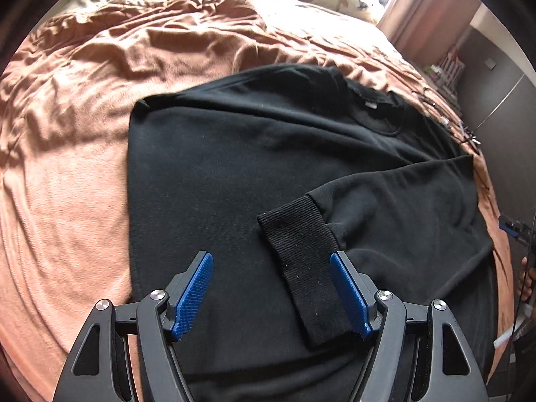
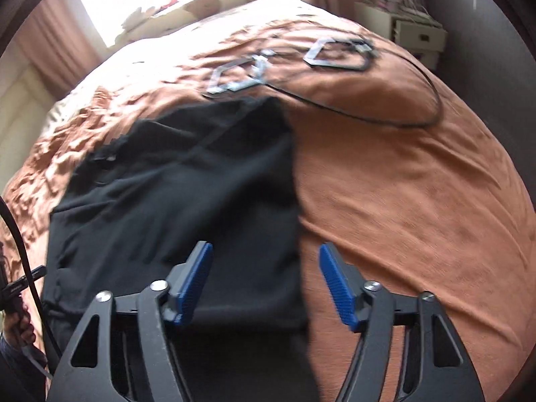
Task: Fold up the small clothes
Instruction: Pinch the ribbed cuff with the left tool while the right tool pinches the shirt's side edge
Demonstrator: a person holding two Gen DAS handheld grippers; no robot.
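Above the black sweatshirt (image 1: 234, 174), both claws (image 1: 271, 296) (image 2: 264, 284) angle downward, agape.

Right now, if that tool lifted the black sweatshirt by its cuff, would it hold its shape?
Probably not. The sweatshirt lies limp and creased, so it would likely droop. Its ribbed cuff looks thick enough to pinch. The fabric seems matte, unlikely to slip.

A black sweatshirt (image 1: 234, 167) lies flat on an orange-brown blanket, neckline away from the camera. One sleeve is folded across its body, its ribbed cuff (image 1: 305, 274) lying on top.
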